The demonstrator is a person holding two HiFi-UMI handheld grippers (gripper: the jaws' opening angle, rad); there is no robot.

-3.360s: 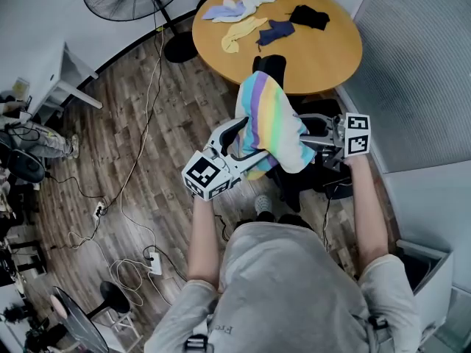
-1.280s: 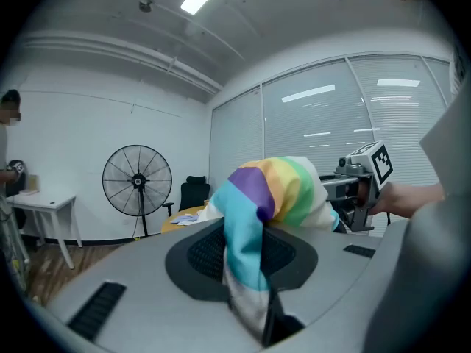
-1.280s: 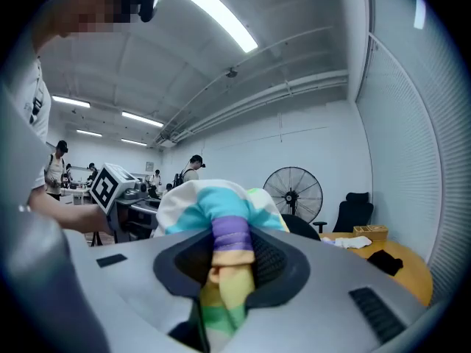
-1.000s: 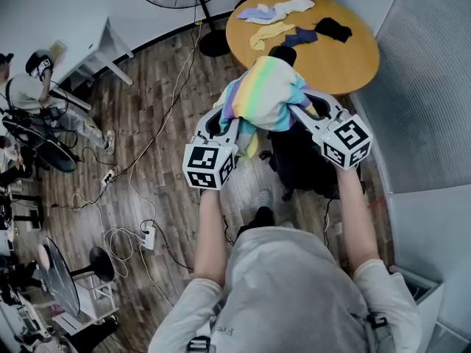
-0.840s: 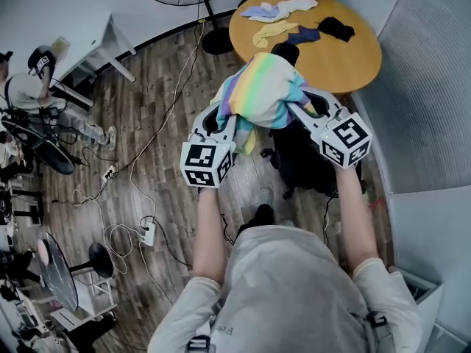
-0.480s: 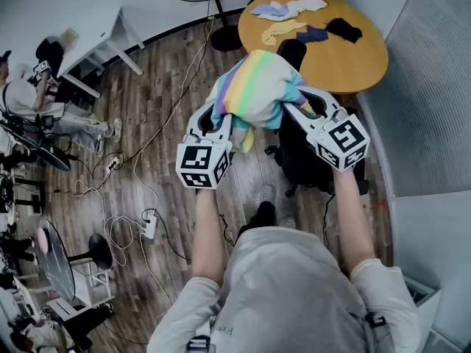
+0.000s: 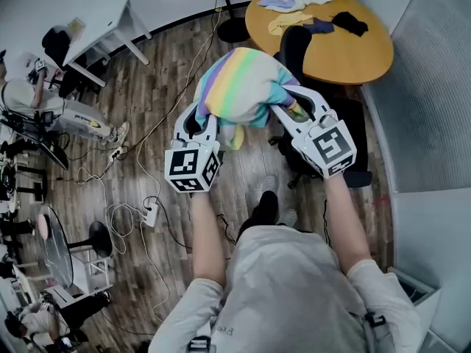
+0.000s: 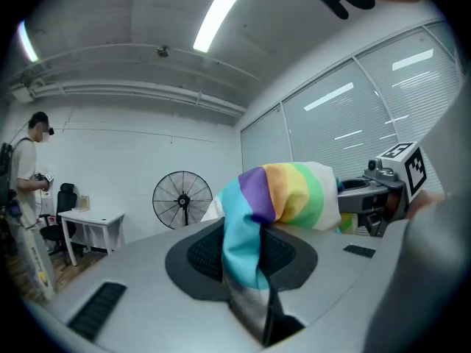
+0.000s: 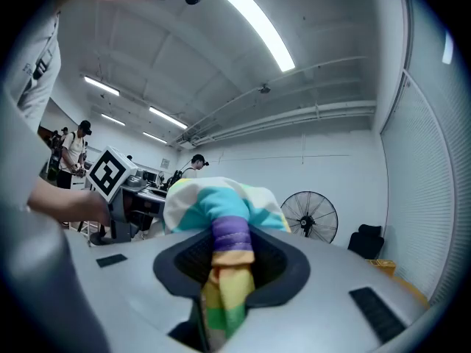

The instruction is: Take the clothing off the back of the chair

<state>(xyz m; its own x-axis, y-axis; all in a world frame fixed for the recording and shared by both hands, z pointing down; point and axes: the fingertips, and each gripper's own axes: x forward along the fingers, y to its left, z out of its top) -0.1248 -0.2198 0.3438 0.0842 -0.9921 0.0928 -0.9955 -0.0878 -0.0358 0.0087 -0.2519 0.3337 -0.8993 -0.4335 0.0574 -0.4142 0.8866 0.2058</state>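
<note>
Since you drew it away, head view: rainbow-striped fabric garment (image 7: pixel 246 87) hangs lifted, now clear of the black office chair (image 7: pixel 293 46); removal looks done.
Left gripper view: your left tongs (image 8: pixel 252 274), nearly closed, pinch its turquoise fold.
Right gripper view: your right tongs (image 9: pixel 221 285) likewise clamp the striped hem.

— What sort of room is this?

— An office, run as a lab or recording space. It has long tube lights (image 9: pixel 259 26) on a bare white ceiling with exposed pipes, and a glazed partition (image 8: pixel 353 123) with blinds down one side.

— And the furniture?

— A round wooden meeting table (image 7: pixel 372 57), a black office chair (image 7: pixel 293 46) pulled up to it, a white desk (image 7: pixel 110 29) and a standing fan (image 8: pixel 182 199) on a wood-plank floor (image 7: pixel 176 72).

— Why a lab?

— Loose cables (image 7: pixel 158 116) run across the floor to a power strip (image 7: pixel 151 213). At the left edge, people (image 7: pixel 51 105) sit among stands and equipment.
</note>
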